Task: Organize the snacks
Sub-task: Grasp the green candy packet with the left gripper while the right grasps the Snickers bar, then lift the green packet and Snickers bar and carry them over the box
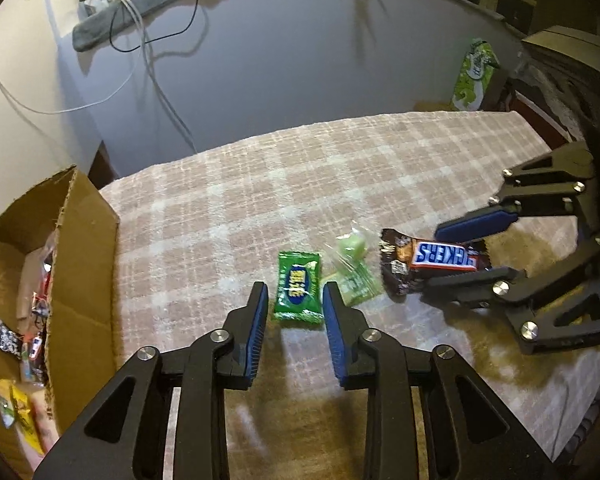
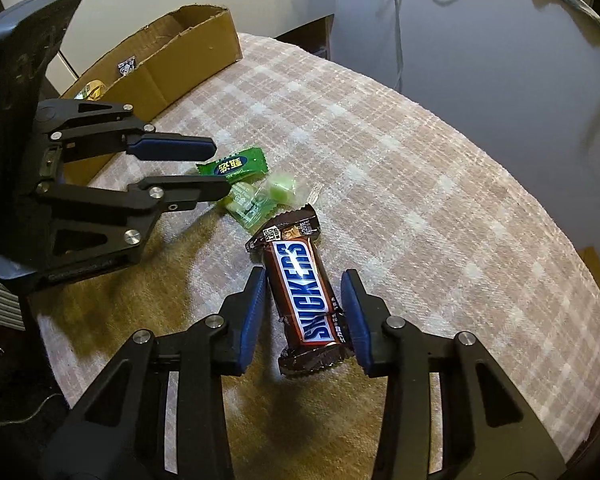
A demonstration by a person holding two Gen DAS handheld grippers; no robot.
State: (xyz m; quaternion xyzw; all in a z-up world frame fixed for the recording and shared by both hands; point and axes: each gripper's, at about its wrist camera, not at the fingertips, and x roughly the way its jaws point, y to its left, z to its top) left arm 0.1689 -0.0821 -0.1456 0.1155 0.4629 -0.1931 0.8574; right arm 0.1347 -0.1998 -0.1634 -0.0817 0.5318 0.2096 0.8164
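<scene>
We had several snacks in the cardboard box (image 1: 80,248); beside it, right tool (image 2: 305,312) clenched the Snickers bar (image 2: 304,292), left tool (image 1: 296,308) released around the green candy packet (image 1: 298,288)

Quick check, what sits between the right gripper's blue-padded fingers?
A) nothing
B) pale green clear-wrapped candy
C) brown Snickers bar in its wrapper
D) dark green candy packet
C: the right wrist view shows the brown Snickers bar lying lengthwise between the right gripper fingers, while the dark green candy packet and the pale green clear-wrapped candy lie farther away on the checked cloth.
</scene>
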